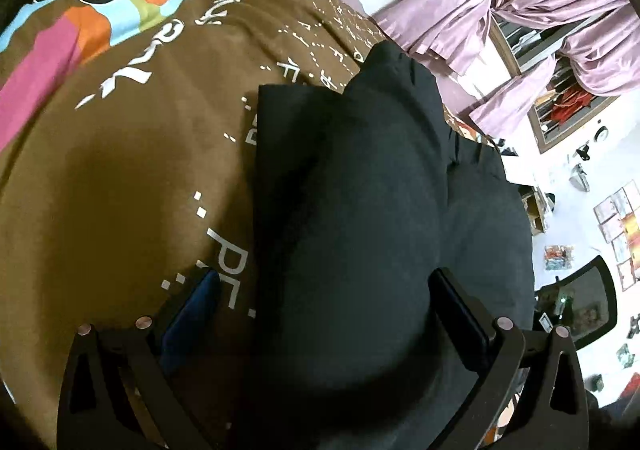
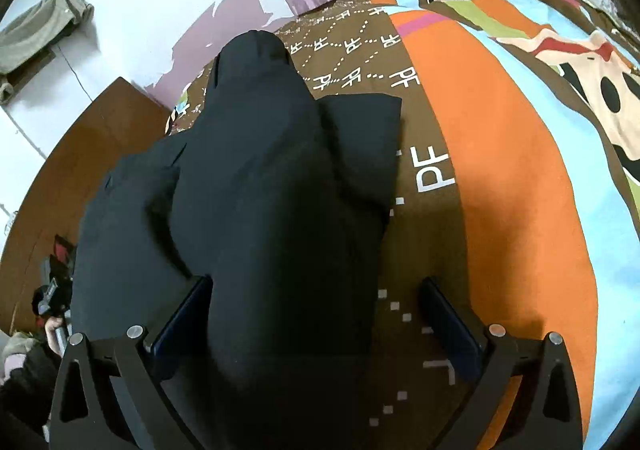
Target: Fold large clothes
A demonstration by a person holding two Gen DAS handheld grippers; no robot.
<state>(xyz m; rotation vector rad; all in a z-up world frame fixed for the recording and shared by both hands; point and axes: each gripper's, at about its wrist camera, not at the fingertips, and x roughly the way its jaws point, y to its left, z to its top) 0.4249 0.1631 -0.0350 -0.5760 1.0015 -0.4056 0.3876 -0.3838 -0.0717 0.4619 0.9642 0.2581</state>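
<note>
A large black garment point(image 1: 360, 178) lies in folded layers on a bed cover point(image 1: 132, 154) that is brown with white lettering and bright cartoon patches. In the left wrist view my left gripper point(image 1: 324, 276) stands wide open just over the garment's near end, and the cloth spreads between both fingers point(image 1: 460, 314). The right wrist view shows the same garment point(image 2: 260, 170) stretching away from me, its far end narrow and rounded. My right gripper point(image 2: 316, 283) is also wide open; the cloth fills the gap from the left finger point(image 2: 180, 322) about two thirds of the way across.
Pink curtains point(image 1: 560, 10) hang by a barred window behind the bed. A mesh chair point(image 1: 580, 302) and scattered items sit on the floor at right. In the right wrist view, a brown wooden surface point(image 2: 92, 154) borders the bed and a beige cloth point(image 2: 40, 26) hangs on the white wall.
</note>
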